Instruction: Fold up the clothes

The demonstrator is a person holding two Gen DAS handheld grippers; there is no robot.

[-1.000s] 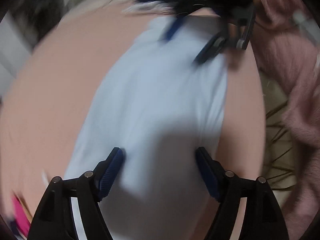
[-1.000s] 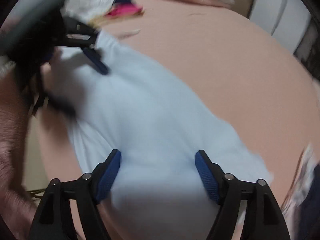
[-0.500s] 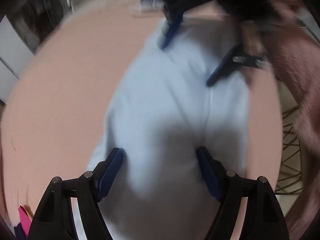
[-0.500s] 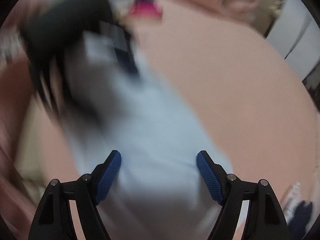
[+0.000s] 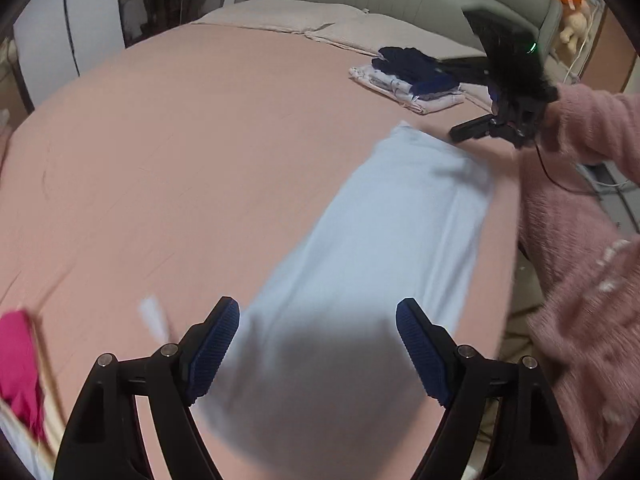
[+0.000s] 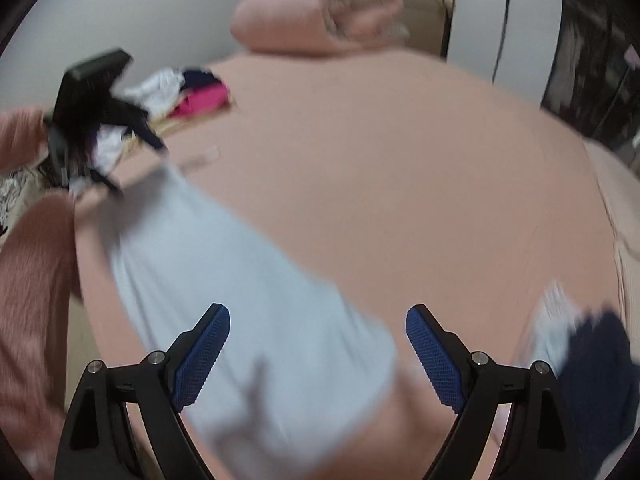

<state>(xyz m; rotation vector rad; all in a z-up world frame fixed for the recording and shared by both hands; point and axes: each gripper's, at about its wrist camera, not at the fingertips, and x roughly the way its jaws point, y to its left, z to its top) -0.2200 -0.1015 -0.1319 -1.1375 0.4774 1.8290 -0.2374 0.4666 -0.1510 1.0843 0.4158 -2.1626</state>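
A: Left gripper (image 5: 318,344) status?
B: Jaws wide, just been opening, gripping nothing; right gripper (image 6: 318,350) likewise.
A: Garment location?
B: Pale blue folded cloth garment (image 5: 384,240) lies flat, frame centre, on pink bedsheet (image 5: 180,140); stacked folded clothes (image 5: 408,76) upper right.

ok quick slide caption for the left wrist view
Open left gripper above a folded light blue garment on the pink bed.
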